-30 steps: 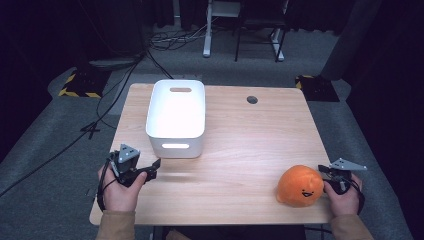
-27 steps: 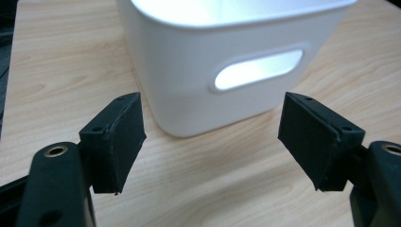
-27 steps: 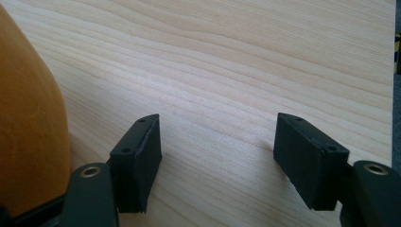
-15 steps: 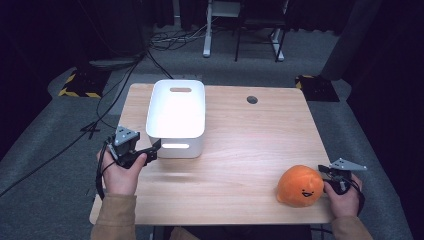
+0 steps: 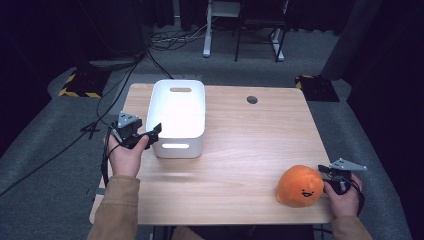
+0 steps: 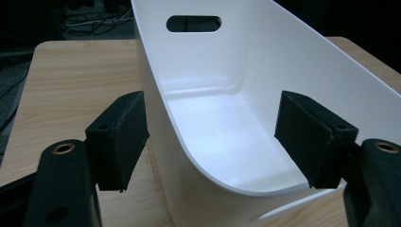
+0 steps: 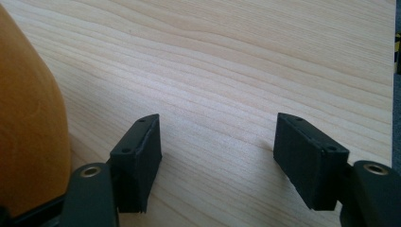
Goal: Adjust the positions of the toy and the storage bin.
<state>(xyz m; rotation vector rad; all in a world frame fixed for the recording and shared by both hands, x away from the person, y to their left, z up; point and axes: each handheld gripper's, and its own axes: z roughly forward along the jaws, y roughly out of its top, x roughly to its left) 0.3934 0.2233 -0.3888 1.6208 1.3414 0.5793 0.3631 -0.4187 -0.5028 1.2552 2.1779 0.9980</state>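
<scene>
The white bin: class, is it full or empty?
Empty. The white bin stands upright on the table, with a bare white floor inside.

A: What lies past the right gripper?

B: Bare, pale wooden table, with nothing between the two black jaws, which stand well apart.

A: And the orange thing?

B: An orange plush toy (soft, rounded) sits just beside the left jaw, outside the gap.
</scene>
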